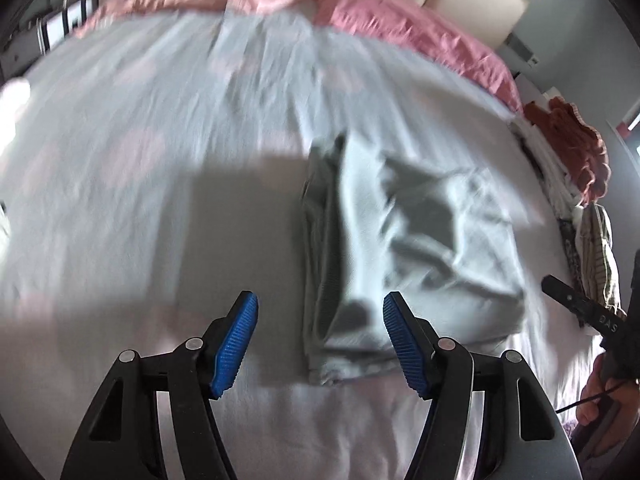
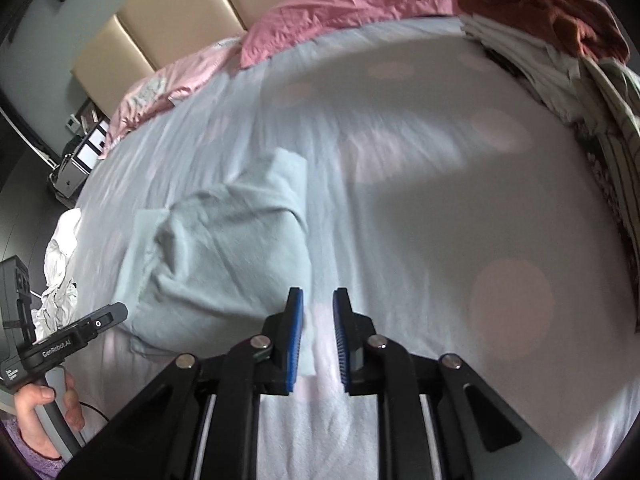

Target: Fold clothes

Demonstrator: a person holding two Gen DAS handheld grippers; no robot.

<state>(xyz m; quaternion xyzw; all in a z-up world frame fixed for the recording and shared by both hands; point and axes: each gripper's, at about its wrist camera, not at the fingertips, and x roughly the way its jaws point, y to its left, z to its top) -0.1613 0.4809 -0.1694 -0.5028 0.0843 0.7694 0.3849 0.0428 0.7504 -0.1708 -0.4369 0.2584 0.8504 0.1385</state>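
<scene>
The left gripper [image 1: 320, 336] is wide apart with nothing in it, just above the near edge of the folded pale green cloth [image 1: 412, 248]. The right gripper [image 2: 318, 340] has only a narrow gap and holds nothing. The cloth lies on the bed [image 2: 440, 200], left of centre in the right view.

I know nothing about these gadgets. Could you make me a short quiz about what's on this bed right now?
1. True or false: the left gripper is clamped on the garment.
2. What colour is the pillow?
3. Where is the clothes pile? A) on the floor B) at the bed's right edge C) on the pillow

Key: 1 false, its jaws are open and empty; 2 pink; 3 B.
</scene>
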